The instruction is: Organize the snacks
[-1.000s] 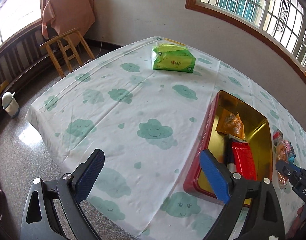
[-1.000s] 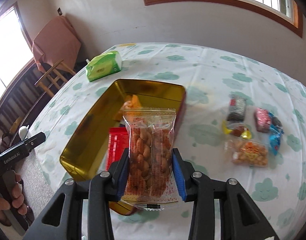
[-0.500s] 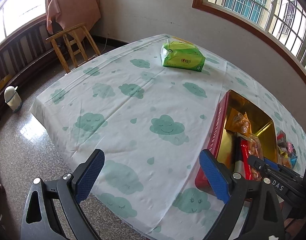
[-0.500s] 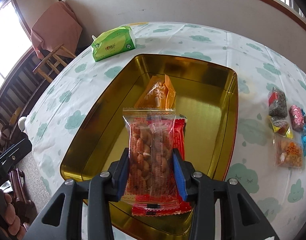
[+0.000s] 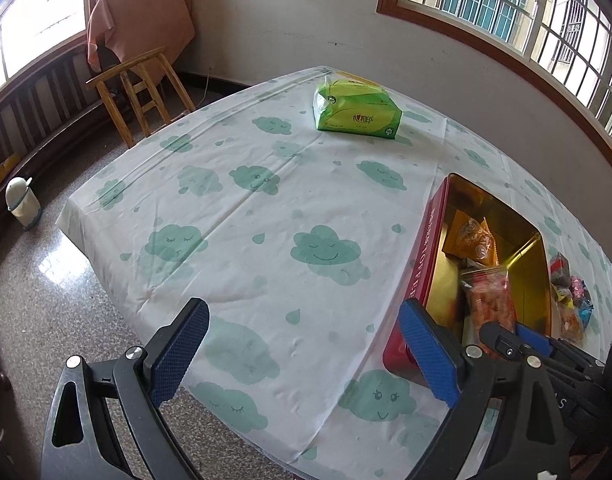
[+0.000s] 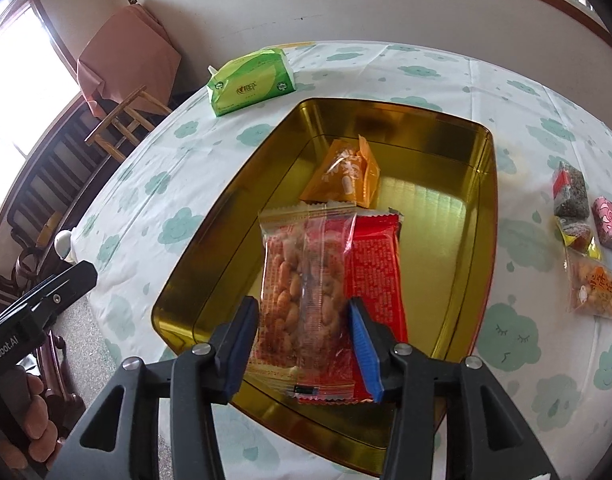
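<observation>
Snack: clear peanut packet (image 6: 302,300) lies inside gold-lined red tin (image 6: 481,216), partly atop red wrapper (image 6: 375,264).
Your right claw (image 6: 304,340): jaws opening, packet between them.
Your left claw (image 5: 302,352): apart, empty, over cloud-print tablecloth (image 5: 266,216).
Room: tin's right half bare.

White walls (image 5: 290,20), speckled stone floor (image 5: 46,304). Barred windows (image 5: 505,8) in brown frames, bright daylight. Wooden chair (image 5: 142,88) by draped cloth (image 5: 142,20) (pinkish). Small white bin (image 5: 22,202) near dark railing (image 5: 34,108).
</observation>
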Available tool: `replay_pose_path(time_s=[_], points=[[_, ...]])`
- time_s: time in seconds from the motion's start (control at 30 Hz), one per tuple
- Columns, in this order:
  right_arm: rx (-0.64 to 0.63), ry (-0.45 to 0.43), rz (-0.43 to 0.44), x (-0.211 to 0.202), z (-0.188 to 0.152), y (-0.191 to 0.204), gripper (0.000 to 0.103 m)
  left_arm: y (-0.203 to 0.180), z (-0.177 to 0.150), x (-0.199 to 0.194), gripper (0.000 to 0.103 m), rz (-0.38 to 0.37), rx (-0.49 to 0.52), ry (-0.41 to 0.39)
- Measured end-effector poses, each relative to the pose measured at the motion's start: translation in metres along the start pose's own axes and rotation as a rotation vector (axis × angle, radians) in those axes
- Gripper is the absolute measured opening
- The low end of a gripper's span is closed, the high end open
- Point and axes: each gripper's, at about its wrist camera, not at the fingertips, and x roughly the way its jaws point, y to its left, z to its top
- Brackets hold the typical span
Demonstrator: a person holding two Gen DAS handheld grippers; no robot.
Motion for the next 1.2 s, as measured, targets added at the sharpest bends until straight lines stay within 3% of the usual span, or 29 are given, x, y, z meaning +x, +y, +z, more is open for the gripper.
replay_pose_path(time_s=[0.27, 0.47, 0.67, 0.83, 0.97, 1.2], points=[[-0.043, -0.001, 0.029, 0.000, -0.001, 0.008, 0.047, -0.006, 0.001, -0.002, 0.094, 0.000, 0.013, -0.002], [-0.067, -0.051, 0.054, -0.028, 0.003, -0.010, 0.048, -0.021, 0.001, -0.005, 0.094, -0.014, 0.048, -0.005], [-0.111, -0.083, -0.053, -0.067, 0.006, -0.085, 0.053, -0.036, -0.001, -0.008, 0.094, -0.031, 0.080, -0.008], [-0.097, -0.024, -0.114, -0.076, 0.012, -0.166, 0.057, -0.046, -0.002, -0.011, 0.094, -0.036, 0.102, -0.003], [-0.133, 0.068, -0.105, -0.069, 0.019, -0.215, 0.061, -0.052, -0.005, -0.011, 0.094, -0.027, 0.117, 0.006], [-0.233, 0.152, 0.019, -0.048, 0.030, -0.237, 0.062, -0.061, -0.005, -0.010, 0.094, 0.015, 0.135, 0.020]])
